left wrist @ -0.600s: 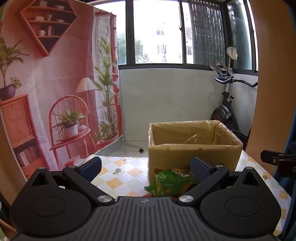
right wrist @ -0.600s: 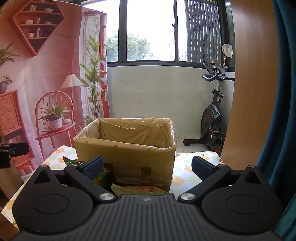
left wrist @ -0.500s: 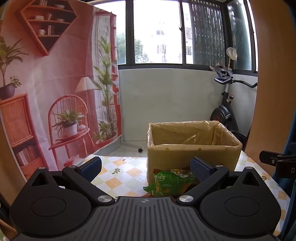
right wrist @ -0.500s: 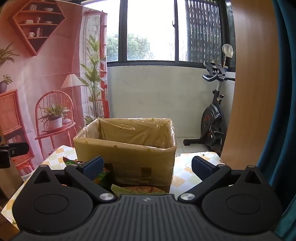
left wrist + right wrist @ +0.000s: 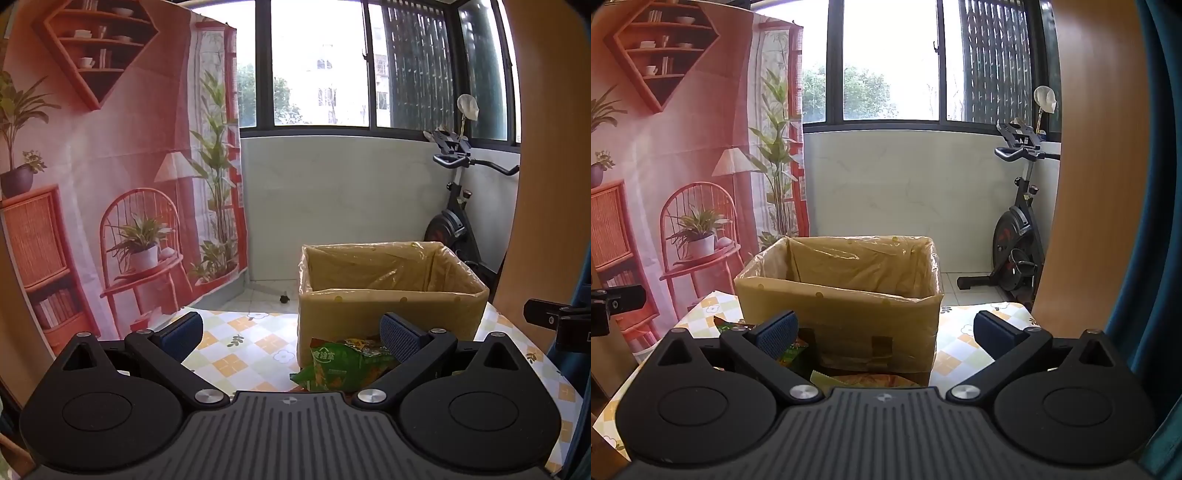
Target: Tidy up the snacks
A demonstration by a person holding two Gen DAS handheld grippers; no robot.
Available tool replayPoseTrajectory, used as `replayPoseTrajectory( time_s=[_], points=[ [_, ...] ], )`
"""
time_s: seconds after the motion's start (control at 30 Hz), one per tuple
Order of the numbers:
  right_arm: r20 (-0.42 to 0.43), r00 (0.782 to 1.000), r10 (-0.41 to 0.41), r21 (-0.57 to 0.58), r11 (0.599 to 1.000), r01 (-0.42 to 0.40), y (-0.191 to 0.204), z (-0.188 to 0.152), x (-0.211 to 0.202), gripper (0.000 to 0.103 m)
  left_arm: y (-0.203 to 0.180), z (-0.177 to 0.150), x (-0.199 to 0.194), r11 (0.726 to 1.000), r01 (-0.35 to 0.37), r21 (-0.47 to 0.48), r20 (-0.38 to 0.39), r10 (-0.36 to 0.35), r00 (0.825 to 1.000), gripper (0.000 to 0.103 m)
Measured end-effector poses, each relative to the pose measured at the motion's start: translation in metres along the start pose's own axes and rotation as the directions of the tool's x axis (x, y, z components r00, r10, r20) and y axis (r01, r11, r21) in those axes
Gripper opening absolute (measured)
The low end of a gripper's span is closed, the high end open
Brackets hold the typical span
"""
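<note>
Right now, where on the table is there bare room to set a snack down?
Bare checked tablecloth lies left of the plastic-lined cardboard box, and a smaller patch right of it. Crowded: the box's near side, with the green snack bag and more packets.

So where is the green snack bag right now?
In the left wrist view, the green snack bag lies on the table against the cardboard box's near wall, lower centre.

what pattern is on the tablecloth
Yellow, green and white checks with small flowers on the tablecloth, clearest in the left wrist view.
</note>
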State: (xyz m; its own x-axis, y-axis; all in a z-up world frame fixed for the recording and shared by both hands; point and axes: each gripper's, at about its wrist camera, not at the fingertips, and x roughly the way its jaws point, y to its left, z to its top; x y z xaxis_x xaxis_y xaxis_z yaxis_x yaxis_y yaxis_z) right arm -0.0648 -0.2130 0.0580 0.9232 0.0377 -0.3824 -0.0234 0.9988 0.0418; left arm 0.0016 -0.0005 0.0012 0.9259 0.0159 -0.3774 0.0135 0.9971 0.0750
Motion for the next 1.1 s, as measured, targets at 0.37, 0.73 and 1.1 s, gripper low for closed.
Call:
replayPoseTrajectory(
  time_s=[0.37, 0.73, 1.1],
  points=[
    [-0.001, 1.000, -0.001, 0.003, 1.000, 0.001, -0.0005, 0.0017, -0.0002, 0.103, -0.0013, 0.0005, 0.0030, 1.000, -0.002, -0.006, -0.010, 0.002, 1.000, 0.103],
    [-0.001, 1.000, 0.001, 0.002, 1.000, -0.001, -0.0006, 0.0020, 0.0022, 0.103, 0.0003, 0.0015, 0.0057, 1.000, -0.002, -0.017, -0.019, 0.002, 1.000, 0.103],
    [-0.007, 1.000, 0.001, 0.004, 1.000, -0.001, -0.0004, 0.0008, 0.0040, 0.103, 0.0019, 0.0017, 0.0093, 1.000, -0.001, -0.026, -0.031, 0.000, 1.000, 0.103]
  ],
)
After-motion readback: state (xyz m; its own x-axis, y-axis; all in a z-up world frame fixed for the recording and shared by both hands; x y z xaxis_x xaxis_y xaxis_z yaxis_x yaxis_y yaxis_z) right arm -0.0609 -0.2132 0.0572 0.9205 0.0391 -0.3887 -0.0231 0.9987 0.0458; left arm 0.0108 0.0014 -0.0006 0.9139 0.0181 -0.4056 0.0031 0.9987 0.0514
